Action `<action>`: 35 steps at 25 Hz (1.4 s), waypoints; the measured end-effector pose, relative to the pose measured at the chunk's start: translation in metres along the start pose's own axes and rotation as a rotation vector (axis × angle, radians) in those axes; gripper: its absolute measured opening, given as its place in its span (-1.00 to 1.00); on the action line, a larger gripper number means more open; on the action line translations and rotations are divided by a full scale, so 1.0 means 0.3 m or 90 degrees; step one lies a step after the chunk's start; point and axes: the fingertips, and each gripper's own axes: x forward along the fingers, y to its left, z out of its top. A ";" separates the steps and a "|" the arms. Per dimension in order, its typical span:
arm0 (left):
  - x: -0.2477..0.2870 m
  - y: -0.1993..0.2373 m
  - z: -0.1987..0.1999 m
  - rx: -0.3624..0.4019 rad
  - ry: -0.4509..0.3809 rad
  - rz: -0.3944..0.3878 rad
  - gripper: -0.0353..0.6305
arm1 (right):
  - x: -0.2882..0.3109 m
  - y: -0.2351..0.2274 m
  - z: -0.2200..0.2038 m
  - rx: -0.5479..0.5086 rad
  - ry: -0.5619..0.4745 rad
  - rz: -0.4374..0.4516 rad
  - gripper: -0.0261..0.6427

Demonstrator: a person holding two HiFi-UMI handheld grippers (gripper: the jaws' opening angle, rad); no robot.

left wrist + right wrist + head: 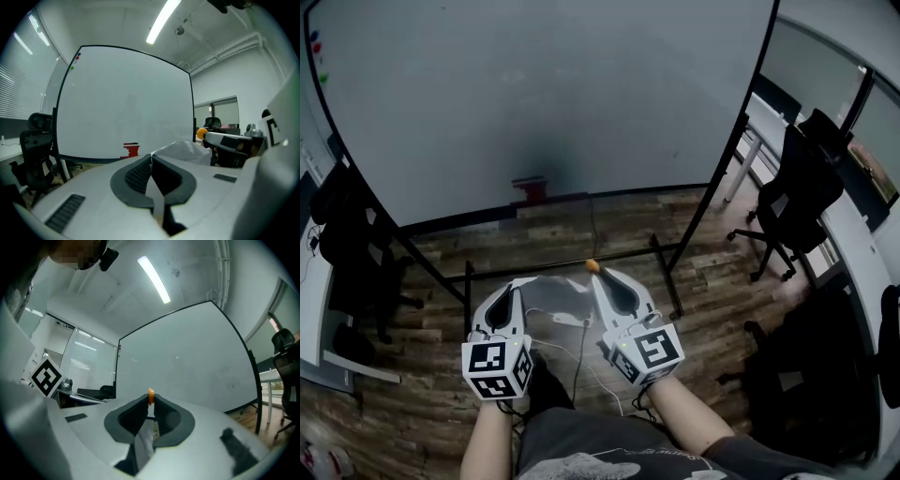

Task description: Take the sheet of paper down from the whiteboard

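The whiteboard (544,94) stands ahead with a bare face, and no paper hangs on it. The white sheet of paper (555,302) is crumpled between my two grippers, low in the head view. My left gripper (523,285) is shut on the paper's edge; past its jaws in the left gripper view the sheet (187,151) bulges. My right gripper (594,272) is shut on a small orange magnet (150,397) at its tips, with a strip of the paper (147,439) running between its jaws behind it. The magnet (201,133) also shows in the left gripper view.
A red eraser (530,190) sits on the board's tray. Small coloured magnets (317,56) dot its top left corner. The stand's black legs (666,267) reach onto the wood floor. Black office chairs stand at right (802,187) and left (342,225). Cables (581,356) lie below.
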 end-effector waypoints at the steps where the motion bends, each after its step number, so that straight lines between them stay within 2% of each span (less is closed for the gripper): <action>1: -0.029 -0.025 -0.011 0.001 0.001 0.002 -0.85 | -0.035 0.005 0.001 -0.006 0.002 0.004 -0.77; 7: -0.158 -0.132 -0.064 0.004 0.006 0.021 -0.85 | -0.192 0.020 0.006 -0.004 -0.005 0.030 -0.77; 15: -0.252 -0.228 -0.099 0.013 0.028 0.034 -0.85 | -0.310 -0.033 0.001 0.007 0.017 0.024 -0.77; 26: -0.293 -0.260 -0.122 0.036 0.043 0.034 -0.85 | -0.373 -0.102 0.033 0.020 0.008 -0.011 -0.77; 35: -0.325 -0.246 -0.103 0.043 0.038 0.024 -0.85 | -0.387 -0.040 0.039 0.014 0.014 -0.006 -0.77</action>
